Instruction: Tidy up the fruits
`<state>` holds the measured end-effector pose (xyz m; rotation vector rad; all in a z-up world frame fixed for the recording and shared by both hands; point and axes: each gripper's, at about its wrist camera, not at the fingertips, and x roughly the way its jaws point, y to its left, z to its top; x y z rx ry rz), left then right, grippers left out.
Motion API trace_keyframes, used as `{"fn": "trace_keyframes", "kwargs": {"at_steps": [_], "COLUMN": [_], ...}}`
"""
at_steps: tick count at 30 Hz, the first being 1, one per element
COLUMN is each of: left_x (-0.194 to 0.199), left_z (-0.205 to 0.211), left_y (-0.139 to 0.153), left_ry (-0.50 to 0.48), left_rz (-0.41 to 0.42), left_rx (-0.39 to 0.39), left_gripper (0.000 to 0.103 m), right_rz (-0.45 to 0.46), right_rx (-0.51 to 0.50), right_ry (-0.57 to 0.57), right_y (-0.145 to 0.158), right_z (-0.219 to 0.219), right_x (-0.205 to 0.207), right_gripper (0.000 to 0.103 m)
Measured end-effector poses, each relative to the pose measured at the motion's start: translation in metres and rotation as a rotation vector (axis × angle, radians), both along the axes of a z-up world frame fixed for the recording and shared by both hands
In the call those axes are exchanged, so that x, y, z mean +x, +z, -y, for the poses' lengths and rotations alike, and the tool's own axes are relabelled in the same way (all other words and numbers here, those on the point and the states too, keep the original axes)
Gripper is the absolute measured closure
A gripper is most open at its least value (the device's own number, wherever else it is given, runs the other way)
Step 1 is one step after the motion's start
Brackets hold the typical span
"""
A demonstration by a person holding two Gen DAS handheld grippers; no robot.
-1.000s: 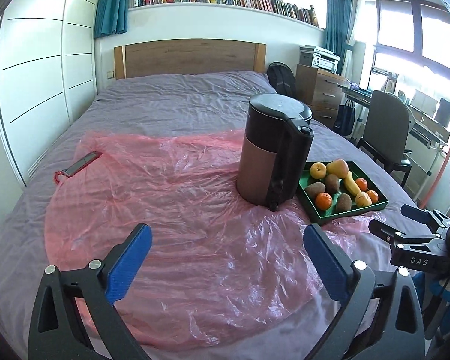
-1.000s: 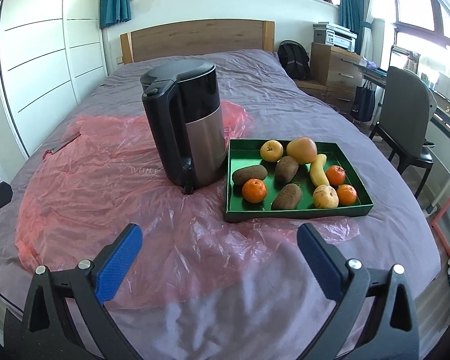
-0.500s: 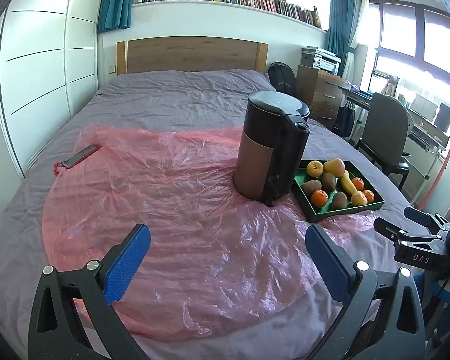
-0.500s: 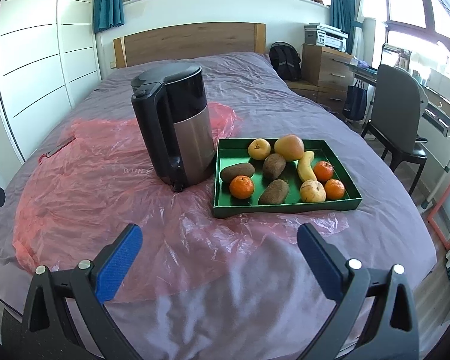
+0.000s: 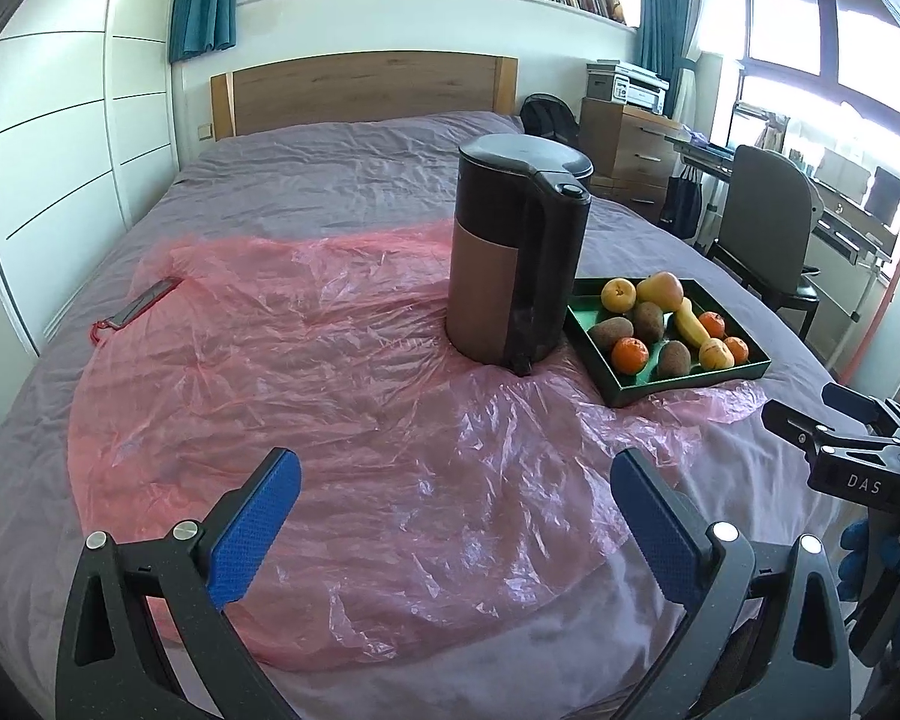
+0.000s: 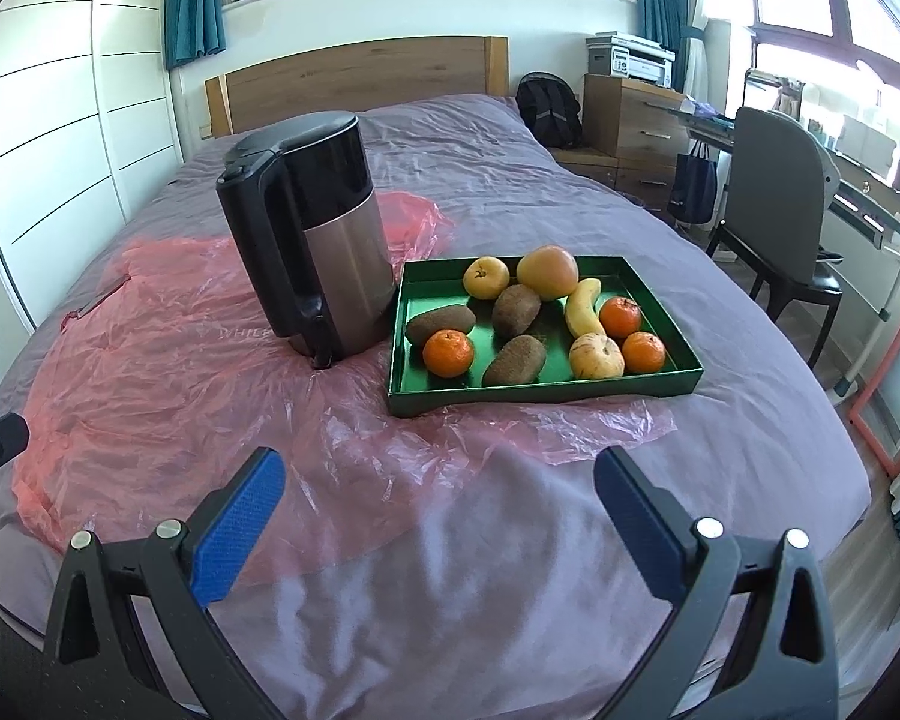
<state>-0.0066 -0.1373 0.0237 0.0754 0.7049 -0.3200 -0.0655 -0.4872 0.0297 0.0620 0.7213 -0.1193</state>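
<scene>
Fruit is seen gathered in a green tray [image 6: 546, 387] set on a bed [image 6: 570, 192], w/ the tray's near edge resting on a pink plastic sheet [image 6: 168, 372] spread over the purple cover. Three kiwis [image 6: 515, 310], three mandarins [image 6: 448, 353], a banana [image 6: 583, 306], two yellowish apples [image 6: 486, 277] and a larger orange-pink fruit [image 6: 547, 272] at the tray's back are counted in the right wrist view. A black and steel kettle [image 6: 315, 240] is stood upright just beside the tray's left wall, handle turned toward the camera.

Left claw [image 5: 450, 516] is held released, blue pads wide apart, nothing between them, above the near part of the sheet and well apart from the tray. Right claw [image 6: 438, 507] is likewise spread wide and empty, hung over the bed's near edge, w/ tray and kettle ahead of it. In the left wrist view the right claw's black frame is seen at the far right edge. A flat dark object w/ a red loop [image 5: 141, 309] is laid at the sheet's far left; what it is can't be told.
</scene>
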Motion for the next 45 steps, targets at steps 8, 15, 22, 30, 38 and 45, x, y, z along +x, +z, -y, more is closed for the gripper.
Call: {"fn": "trace_keyframes", "kwargs": {"at_steps": [8,15,22,30,38,45], "left_x": [0.001,0.004,0.006,0.006,0.005,0.005], "left_z": [0.005,0.004,0.0,-0.002,0.0,0.002], "left_y": [0.0,-0.003,-0.003,-0.002,-0.003,-0.004], "left_ry": [-0.007,-0.003,0.008,0.013,0.012,0.013], "left_rz": [-0.009,-0.02,-0.021,-0.024,-0.023,-0.023], "left_rx": [-0.005,-0.009,-0.011,-0.009,-0.004,0.002], "left_gripper": [0.001,0.001,0.001,0.001,0.001,0.001], "right_rz": [0.002,0.006,0.001,0.0,-0.005,-0.007], "right_rx": [-0.003,-0.011,-0.008,-0.004,-0.001,0.001], "right_ry": [-0.001,0.0,-0.009,-0.012,-0.02,-0.022], "right_y": [-0.001,-0.001,-0.003,-0.004,-0.006,-0.007], "right_z": [0.002,0.004,0.009,0.011,0.013,0.013], "right_x": [-0.001,-0.001,0.0,0.0,0.0,0.0], "right_gripper": [0.0,0.0,0.0,0.0,0.0,0.0]}}
